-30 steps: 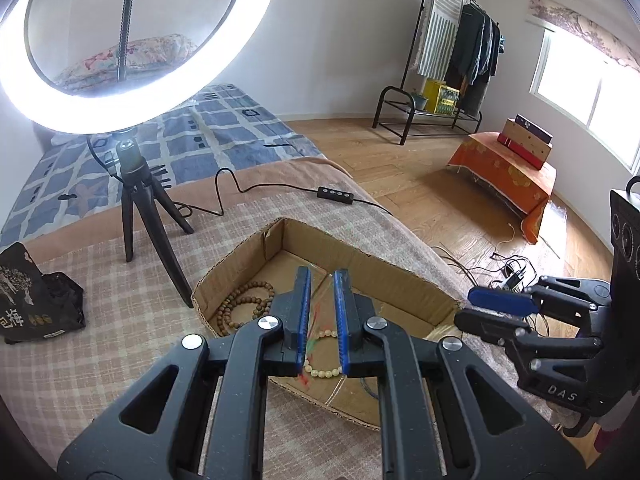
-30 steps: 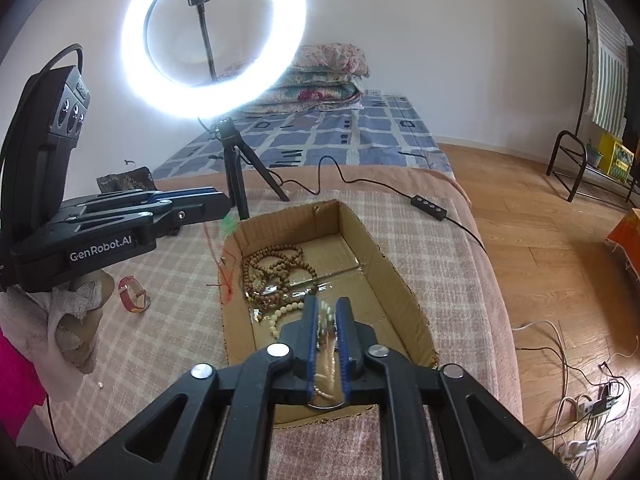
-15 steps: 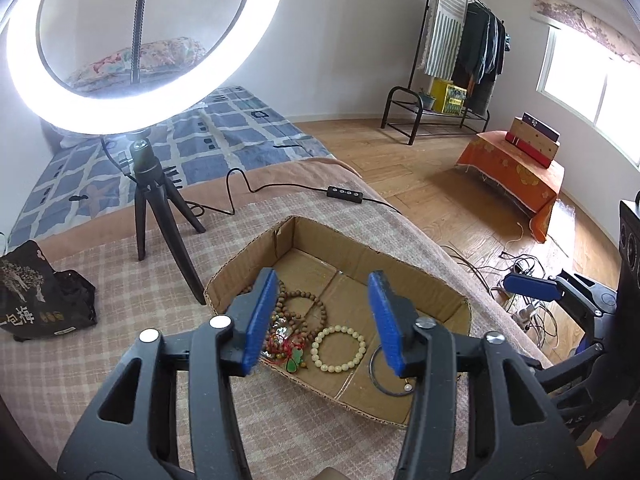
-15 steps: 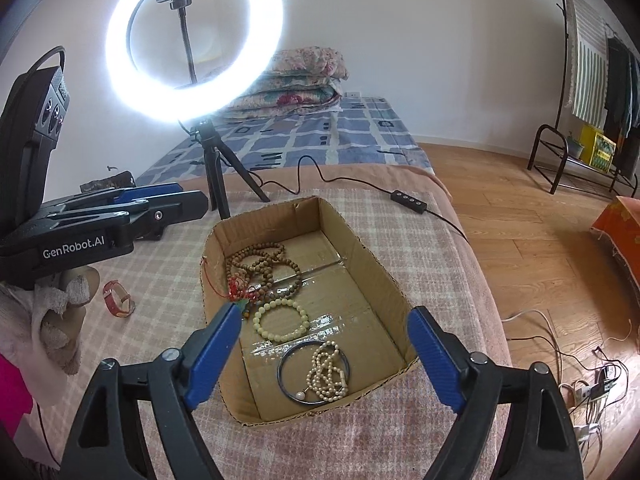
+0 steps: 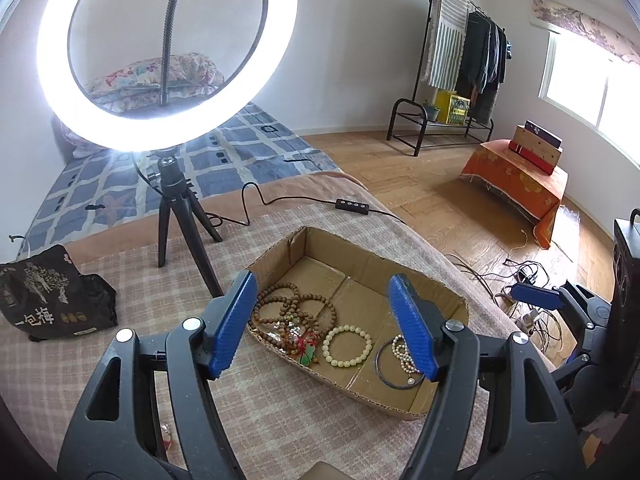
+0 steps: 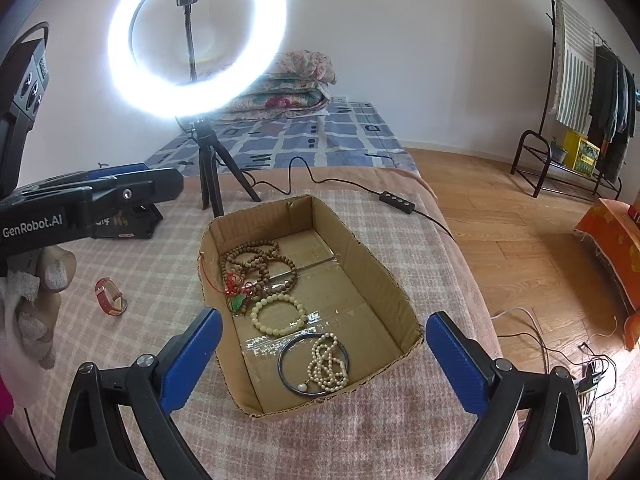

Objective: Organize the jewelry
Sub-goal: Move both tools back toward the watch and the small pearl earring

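Four groups of jewelry lie in the open cardboard box [image 6: 372,264] on the checked blanket [image 6: 140,264] covering the bed: a tangle of brown wooden beads [image 6: 260,266] with a red cord and green pendant [image 6: 237,300] at the far left, a cream bracelet [image 6: 278,314] just in front of it, and nearest the camera a dark bangle [image 6: 314,364] with a pearl strand [image 6: 328,362] heaped across it. The right half of the box floor is bare cardboard. One red watch [image 6: 110,296] rests outside the box on the blanket, well to its left, close under the left hand-held gripper [image 5: 324,326]. Both tools hover with jaws spread wide and nothing between them; the right hand-held gripper [image 6: 322,364] hangs over the near end of the box, above bangle and pearls. Judging by the layout, the gathering step is nearly complete, with the watch apparently the last loose piece. The next move would likely call for the left tool to drop onto the watch, pinch its thin strap against the soft blanket and lift it over the box wall. A lit ring light [image 6: 196,40] on a small tripod stands behind the box, its cable trailing off the bed, and a black bag [image 5: 52,296] sits to the left.
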Available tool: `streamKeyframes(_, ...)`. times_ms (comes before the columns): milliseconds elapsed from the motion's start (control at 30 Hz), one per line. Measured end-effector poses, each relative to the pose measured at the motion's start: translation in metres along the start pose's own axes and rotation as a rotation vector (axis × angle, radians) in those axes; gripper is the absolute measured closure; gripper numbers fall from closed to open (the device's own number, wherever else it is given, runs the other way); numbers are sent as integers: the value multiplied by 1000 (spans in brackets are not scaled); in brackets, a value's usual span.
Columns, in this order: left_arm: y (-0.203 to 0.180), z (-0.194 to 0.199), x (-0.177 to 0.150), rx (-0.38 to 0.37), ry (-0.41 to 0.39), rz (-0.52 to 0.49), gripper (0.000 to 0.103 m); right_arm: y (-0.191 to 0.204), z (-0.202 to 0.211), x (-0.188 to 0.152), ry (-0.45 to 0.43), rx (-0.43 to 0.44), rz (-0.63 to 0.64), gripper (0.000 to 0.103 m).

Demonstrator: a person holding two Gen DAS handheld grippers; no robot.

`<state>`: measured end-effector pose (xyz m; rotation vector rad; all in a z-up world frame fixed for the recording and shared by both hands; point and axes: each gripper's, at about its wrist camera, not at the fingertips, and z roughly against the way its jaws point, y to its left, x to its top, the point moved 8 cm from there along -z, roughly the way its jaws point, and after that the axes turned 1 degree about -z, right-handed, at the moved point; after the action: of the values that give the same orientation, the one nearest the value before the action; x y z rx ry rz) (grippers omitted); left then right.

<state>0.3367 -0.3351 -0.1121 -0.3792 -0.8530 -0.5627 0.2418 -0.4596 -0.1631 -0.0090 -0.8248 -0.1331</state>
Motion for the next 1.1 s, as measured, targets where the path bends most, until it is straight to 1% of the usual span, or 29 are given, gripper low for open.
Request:
streamKeyframes(133,5,10,0,6,-5,8,32,-1,5,1,-10,-16,-36,0)
streamKeyframes(267,10,24,-2,19,-11,7,32,2,12,2,-11,1,-61,0)
streamKeyframes(467,29,56,-10,39,-27,15,32,9,28,4,-44,-28,-20,0)
streamKeyframes(700,67,99,-28,82,-40,39,32,23,33,-3,-27,27,-24,0)
streamKeyframes(867,95,133,-55,111,-46,62,32,36,37,-8,-26,54,-7,0)
streamKeyframes(1100,125,159,-111,141,-7,88,32,58,35,-14,-10,116,8,0)
